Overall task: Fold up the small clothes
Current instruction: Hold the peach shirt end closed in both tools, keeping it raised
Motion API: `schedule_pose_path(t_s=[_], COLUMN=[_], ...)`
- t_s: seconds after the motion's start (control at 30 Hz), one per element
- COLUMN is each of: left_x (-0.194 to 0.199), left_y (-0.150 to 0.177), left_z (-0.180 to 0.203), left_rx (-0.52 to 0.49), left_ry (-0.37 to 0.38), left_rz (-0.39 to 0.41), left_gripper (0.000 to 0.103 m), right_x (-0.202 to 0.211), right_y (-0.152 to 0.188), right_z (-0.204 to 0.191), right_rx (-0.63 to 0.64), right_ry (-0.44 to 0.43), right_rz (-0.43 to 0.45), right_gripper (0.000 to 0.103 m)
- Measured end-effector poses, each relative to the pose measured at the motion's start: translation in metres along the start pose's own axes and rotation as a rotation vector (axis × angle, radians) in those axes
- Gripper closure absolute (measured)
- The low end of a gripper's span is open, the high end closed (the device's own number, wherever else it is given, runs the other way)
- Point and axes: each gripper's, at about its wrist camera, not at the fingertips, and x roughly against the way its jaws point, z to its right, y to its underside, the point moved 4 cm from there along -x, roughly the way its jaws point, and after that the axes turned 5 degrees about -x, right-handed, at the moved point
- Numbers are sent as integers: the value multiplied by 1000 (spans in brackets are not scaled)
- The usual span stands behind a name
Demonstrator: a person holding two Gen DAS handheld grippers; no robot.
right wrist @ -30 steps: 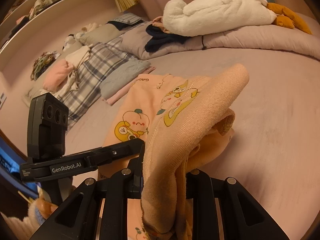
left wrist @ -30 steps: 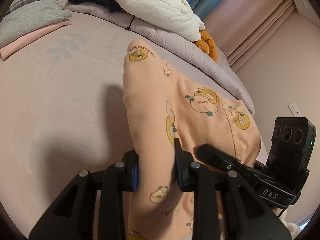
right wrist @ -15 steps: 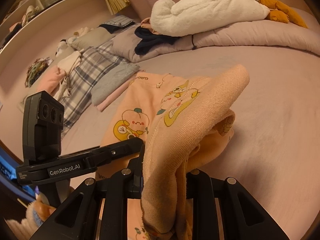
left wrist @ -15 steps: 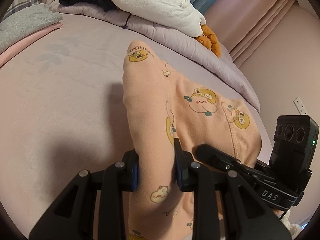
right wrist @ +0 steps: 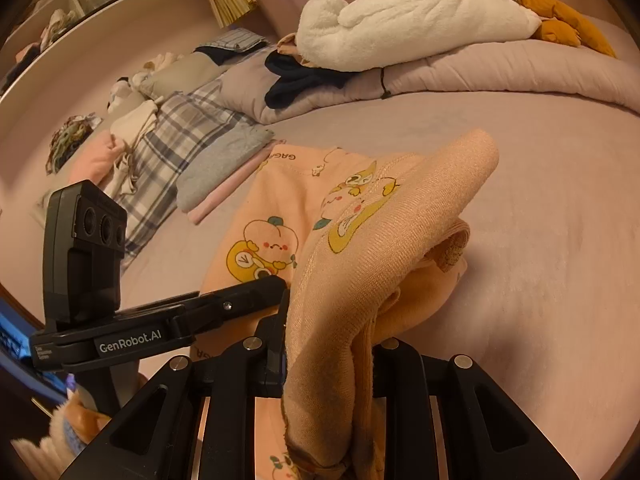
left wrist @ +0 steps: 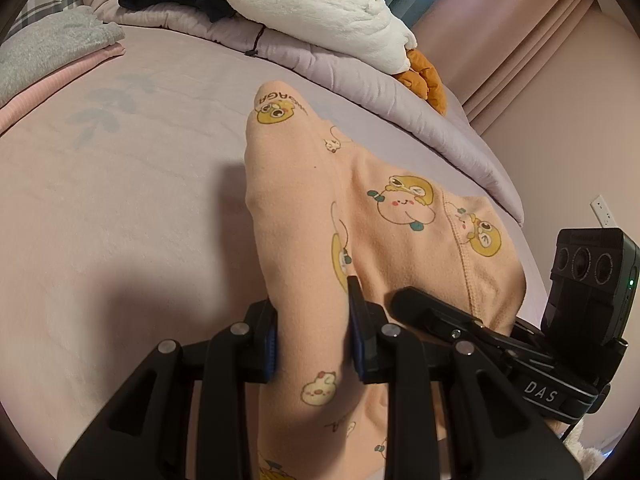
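Little changed over the last second: background slid slightly in both views, peach printed garment [left wrist: 400, 216] held as before, fold not yet laid. Garment on the bed sheet [left wrist: 120, 208], near edge lifted, long axis running away towards the quilt [left wrist: 400, 92]; far end probably a cuff. Left gripper [left wrist: 312, 336] clamped on fabric. Right gripper [right wrist: 328, 360] clamped on bunched hem.

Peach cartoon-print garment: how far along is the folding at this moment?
Done: a grey and a pink piece lie folded and stacked at the bed's far side. In hand: both tongs, left and right, are shut on the peach garment, its near end lifted and bunched. Left: lay that end over and flatten it; loose clothes wait beyond.
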Motion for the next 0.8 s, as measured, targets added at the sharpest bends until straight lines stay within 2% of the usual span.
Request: schedule_pose_path(t_s=[0.8], left_x=[-3], left_y=[-4], left_z=[-8], left_rx=[9], left_ry=[-7], left_rz=[-8], left_gripper=[77], right_x=[-8], right_y=[-5], right_z=[4], right_rx=[-6], right_ry=[4], right_rz=[-15], right_gripper=[78])
